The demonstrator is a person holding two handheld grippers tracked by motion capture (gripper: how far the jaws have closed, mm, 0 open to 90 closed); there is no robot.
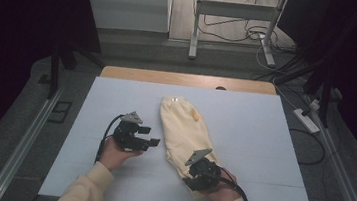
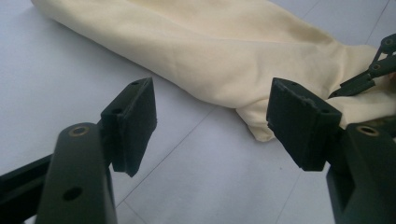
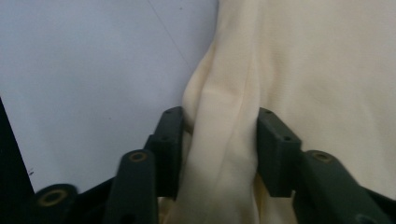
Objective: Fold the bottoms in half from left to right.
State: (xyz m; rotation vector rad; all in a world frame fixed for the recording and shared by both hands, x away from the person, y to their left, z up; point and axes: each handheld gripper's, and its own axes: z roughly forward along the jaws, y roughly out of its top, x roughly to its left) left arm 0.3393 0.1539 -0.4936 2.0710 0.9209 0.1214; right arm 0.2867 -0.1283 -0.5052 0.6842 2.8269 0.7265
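A long cream cloth [image 1: 183,131] lies folded lengthwise down the middle of the white table top [image 1: 264,129]. My right gripper [image 1: 192,177] sits on its near end. In the right gripper view the two black jaws [image 3: 222,133] press a bunched ridge of the cloth [image 3: 303,60] from both sides. My left gripper [image 1: 148,135] is held just left of the cloth, low over the table, its jaws pointing at it. In the left gripper view this gripper [image 2: 217,123] stands wide open with nothing between its pads, the cloth [image 2: 210,51] a short way ahead.
A wooden strip [image 1: 188,79] runs along the table's far edge. Beyond it a metal stand [image 1: 235,21] and cables [image 1: 253,35] are on the floor. A white power strip [image 1: 306,120] lies on the floor at the right.
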